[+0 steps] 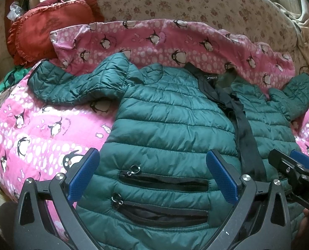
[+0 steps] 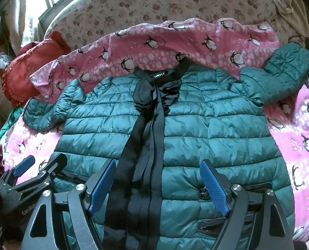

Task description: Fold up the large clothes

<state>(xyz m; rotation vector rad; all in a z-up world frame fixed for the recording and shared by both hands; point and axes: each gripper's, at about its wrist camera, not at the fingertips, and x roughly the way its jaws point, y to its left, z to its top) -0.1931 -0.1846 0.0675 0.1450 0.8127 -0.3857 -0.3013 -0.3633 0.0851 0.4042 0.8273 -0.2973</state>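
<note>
A dark green quilted puffer jacket (image 1: 167, 116) lies flat, front up, on a pink penguin blanket (image 1: 39, 125); it also shows in the right wrist view (image 2: 206, 125). Its black zip placket (image 2: 146, 137) runs down the middle. Both sleeves are spread out: the left sleeve (image 1: 71, 83) and the right sleeve (image 2: 279, 77). My left gripper (image 1: 152, 162) is open over the jacket's lower left front, above two zip pockets (image 1: 162, 181). My right gripper (image 2: 158, 170) is open over the hem beside the placket. Neither holds anything.
A red frilled cushion (image 1: 43, 31) lies at the back left. A floral sofa back (image 1: 175, 2) rises behind the blanket. Green cloth (image 1: 8, 79) is bunched at the left edge. The right gripper shows in the left wrist view (image 1: 290, 164), the left gripper in the right wrist view (image 2: 39, 164).
</note>
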